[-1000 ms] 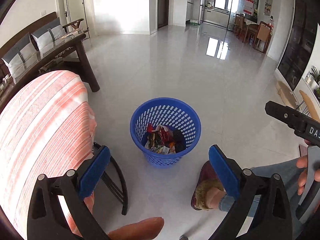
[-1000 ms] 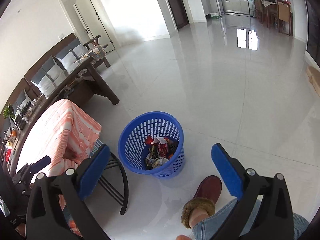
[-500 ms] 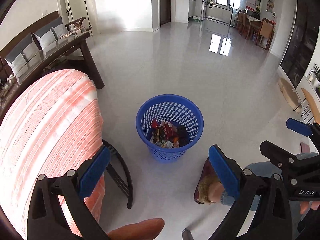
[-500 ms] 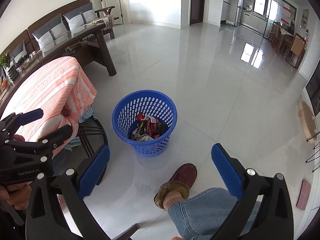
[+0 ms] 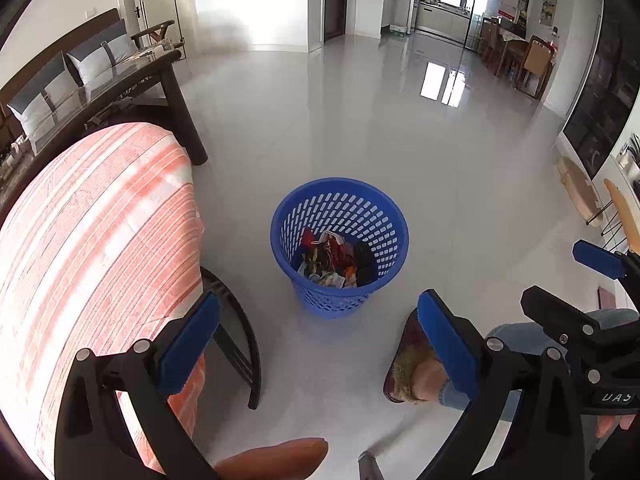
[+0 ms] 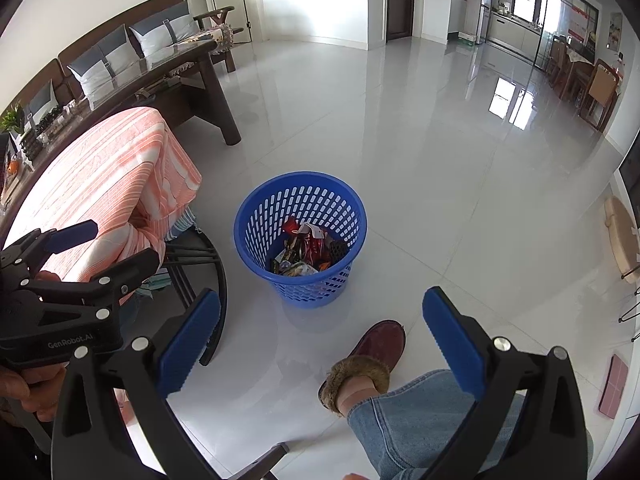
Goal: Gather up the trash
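A blue perforated plastic basket [image 5: 339, 216] stands on the pale tiled floor and holds several crumpled wrappers [image 5: 332, 258]. It also shows in the right wrist view [image 6: 300, 204], with the wrappers [image 6: 306, 252] at its bottom. My left gripper [image 5: 318, 336] is open and empty, held above and short of the basket. My right gripper [image 6: 322, 330] is open and empty too, at about the same distance. Each gripper shows at the edge of the other's view.
A small table under an orange striped cloth [image 5: 92, 240] stands left of the basket on dark curved legs [image 5: 236, 344]. A dark wooden coffee table [image 6: 188, 76] and sofa lie behind it. The person's slippered foot [image 6: 372, 356] rests right of the basket.
Both grippers have drawn back and risen a little, and both views have swung so the basket sits nearer the middle. Both jaws stayed open.
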`<state>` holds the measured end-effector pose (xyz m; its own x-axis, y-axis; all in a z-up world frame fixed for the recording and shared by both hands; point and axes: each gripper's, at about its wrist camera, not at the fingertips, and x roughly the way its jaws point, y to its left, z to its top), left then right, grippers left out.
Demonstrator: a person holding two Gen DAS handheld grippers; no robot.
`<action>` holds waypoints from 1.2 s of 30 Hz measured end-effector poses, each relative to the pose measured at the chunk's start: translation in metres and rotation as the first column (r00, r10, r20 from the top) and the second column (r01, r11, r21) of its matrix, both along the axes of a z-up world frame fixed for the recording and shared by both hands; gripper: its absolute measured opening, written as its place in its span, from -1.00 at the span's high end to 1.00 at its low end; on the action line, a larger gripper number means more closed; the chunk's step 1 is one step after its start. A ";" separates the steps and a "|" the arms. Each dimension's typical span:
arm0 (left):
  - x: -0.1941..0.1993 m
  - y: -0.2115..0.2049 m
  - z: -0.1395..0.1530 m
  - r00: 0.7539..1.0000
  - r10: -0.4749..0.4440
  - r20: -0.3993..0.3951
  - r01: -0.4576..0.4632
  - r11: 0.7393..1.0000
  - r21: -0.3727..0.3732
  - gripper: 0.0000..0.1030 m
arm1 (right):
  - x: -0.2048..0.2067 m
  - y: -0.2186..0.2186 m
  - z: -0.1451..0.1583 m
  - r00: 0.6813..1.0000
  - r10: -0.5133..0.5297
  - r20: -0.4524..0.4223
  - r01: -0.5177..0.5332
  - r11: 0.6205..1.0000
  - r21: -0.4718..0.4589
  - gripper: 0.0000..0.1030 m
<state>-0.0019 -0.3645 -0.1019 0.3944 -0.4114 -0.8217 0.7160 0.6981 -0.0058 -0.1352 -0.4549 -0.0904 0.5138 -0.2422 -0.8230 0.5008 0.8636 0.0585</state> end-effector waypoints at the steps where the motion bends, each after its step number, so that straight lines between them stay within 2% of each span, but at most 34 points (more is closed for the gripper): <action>1: 0.001 0.000 0.000 1.000 0.001 -0.001 -0.001 1.000 0.000 -0.90 | 0.000 0.000 0.000 1.000 0.000 0.000 0.000 1.000 0.001 -0.91; 36: -0.002 0.000 -0.002 1.000 0.005 -0.001 -0.005 1.000 0.015 -0.90 | 0.002 0.001 -0.003 1.000 0.007 0.000 -0.007 1.000 0.001 -0.91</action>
